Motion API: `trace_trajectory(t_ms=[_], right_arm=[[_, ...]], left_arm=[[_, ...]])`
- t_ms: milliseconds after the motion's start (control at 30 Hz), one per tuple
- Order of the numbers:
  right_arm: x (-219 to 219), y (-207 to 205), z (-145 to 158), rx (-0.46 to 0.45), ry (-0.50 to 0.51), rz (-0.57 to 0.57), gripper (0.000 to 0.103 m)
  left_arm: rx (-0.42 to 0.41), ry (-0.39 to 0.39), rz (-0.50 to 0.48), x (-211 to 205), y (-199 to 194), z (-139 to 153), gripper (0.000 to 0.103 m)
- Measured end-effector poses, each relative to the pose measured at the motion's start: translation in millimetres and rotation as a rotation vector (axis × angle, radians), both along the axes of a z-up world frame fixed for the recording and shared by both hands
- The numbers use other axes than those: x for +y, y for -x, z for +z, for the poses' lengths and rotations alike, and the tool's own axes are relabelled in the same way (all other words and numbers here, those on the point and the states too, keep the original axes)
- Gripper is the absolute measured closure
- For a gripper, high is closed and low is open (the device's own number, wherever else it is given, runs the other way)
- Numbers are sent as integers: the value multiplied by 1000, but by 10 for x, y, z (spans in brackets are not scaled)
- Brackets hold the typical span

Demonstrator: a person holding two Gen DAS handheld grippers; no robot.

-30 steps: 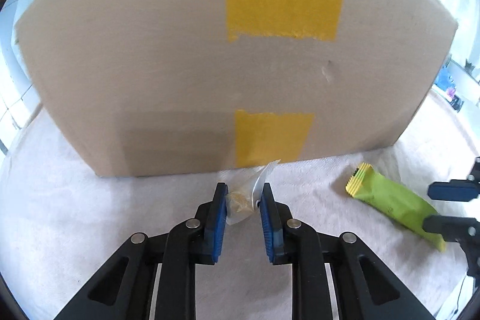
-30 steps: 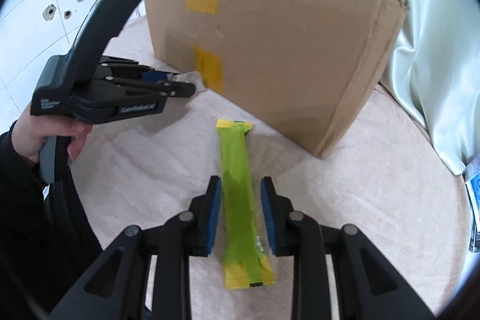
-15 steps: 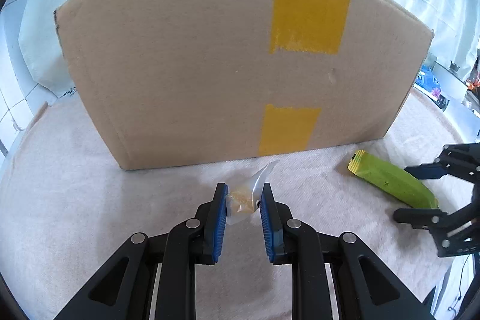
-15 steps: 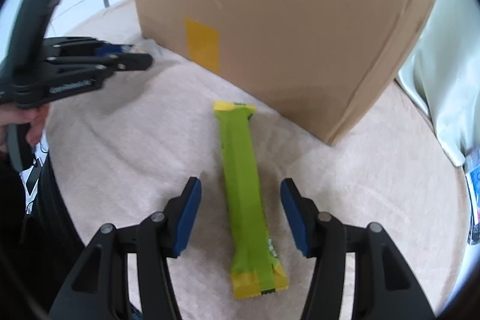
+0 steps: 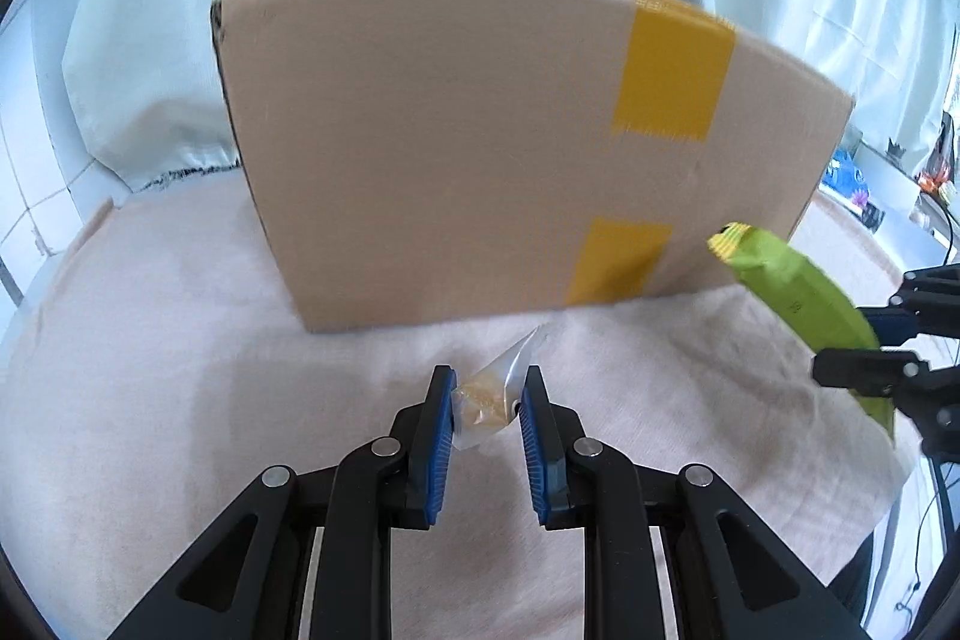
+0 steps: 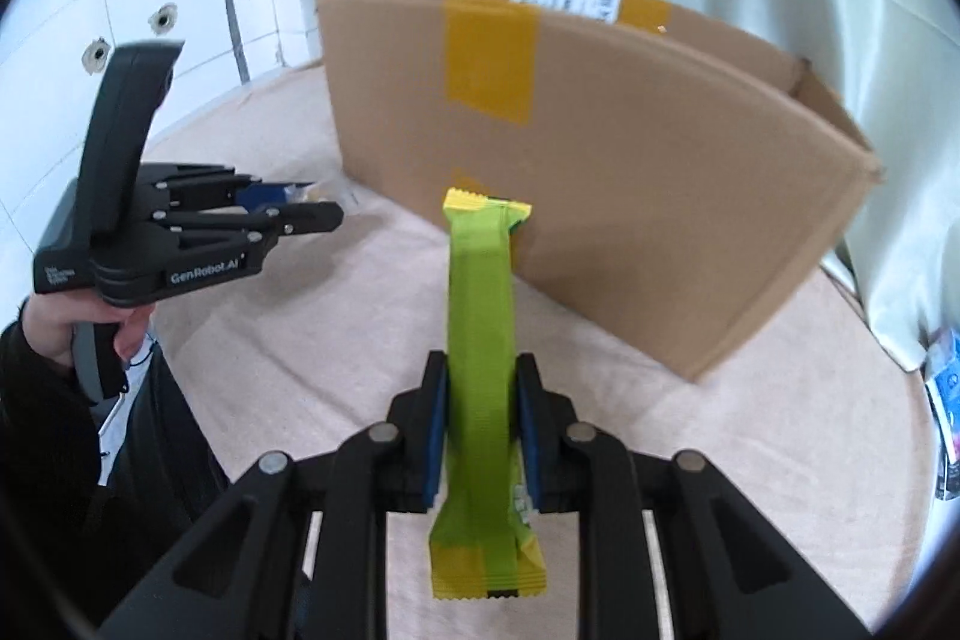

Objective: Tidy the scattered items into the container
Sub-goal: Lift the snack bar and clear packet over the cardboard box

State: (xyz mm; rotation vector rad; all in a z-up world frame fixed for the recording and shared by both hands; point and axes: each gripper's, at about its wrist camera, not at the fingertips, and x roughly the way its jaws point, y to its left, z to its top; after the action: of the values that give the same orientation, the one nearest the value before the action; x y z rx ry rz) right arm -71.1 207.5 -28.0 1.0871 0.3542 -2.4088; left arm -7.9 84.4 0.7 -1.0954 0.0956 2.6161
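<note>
The right tool (image 6: 477, 415) is clenched on the green snack bar (image 6: 480, 316), lifted off the counter (image 6: 690, 436) to clear the wall of the cardboard box (image 6: 630, 148). The left tool (image 5: 486, 409) grips a small clear bag (image 5: 489, 397), held above the counter before the box for the same reason.

Your work surface: a round table under a pale pink, fuzzy cloth (image 5: 180, 400).

You have one thing standing directly on it: a large brown cardboard box (image 5: 450, 148) with two yellow tape patches, one high and one low on its near wall. In your right wrist view the same box (image 6: 660, 172) sits toward the table's far side, with bare cloth (image 6: 750, 460) in front of it and to its right.
</note>
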Motion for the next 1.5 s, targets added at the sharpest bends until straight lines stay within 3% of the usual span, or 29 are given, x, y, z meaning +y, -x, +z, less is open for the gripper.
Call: trace_trajectory(t_ms=[33,300,433,467,500,533,700,800,900,933,1133,1267,1400,1500], right_arm=[[-73,-35,-3,-8,3,-4,78],[-245,57,-56,-45,27,-28,78],[-219,36,-25,-30,25,-44,78],[-210,28,25,-13,21,-48,78],[-116,-83,205,-1,23,-53,78],[-85,-106,316,16,26,-52,78],[21,-111,900,141,25,-74,78],[103,-76,1297,222,30,-95,78],[-6,72,1489,284,30,-114,78],[13,108,1573,298,34,-120,78],[-3,537,1916,344,42,-148,78],[39,857,1960,342,69,-190,78],[170,1225,1936,289,100,-218,78],[155,1467,1732,236,94,-227,78]], left_arm=[[-8,5,0,-375,25,-76,81],[-19,4,-5,-457,-145,-74,81],[11,1,-18,-460,-254,126,81],[26,1,-23,-476,-275,167,81],[39,0,-27,-626,75,12,81],[57,-3,-29,-454,59,-42,81],[161,-24,-30,-431,28,861,81],[229,-20,-33,-544,320,1220,81],[288,1,-16,-586,603,1630,81],[299,-2,-20,-760,745,1683,81],[323,-5,-46,-572,1287,2090,81],[289,-5,-55,-438,1705,2047,81],[220,-12,-60,-330,2110,1758,81],[167,-4,-67,-317,2325,1509,81]])
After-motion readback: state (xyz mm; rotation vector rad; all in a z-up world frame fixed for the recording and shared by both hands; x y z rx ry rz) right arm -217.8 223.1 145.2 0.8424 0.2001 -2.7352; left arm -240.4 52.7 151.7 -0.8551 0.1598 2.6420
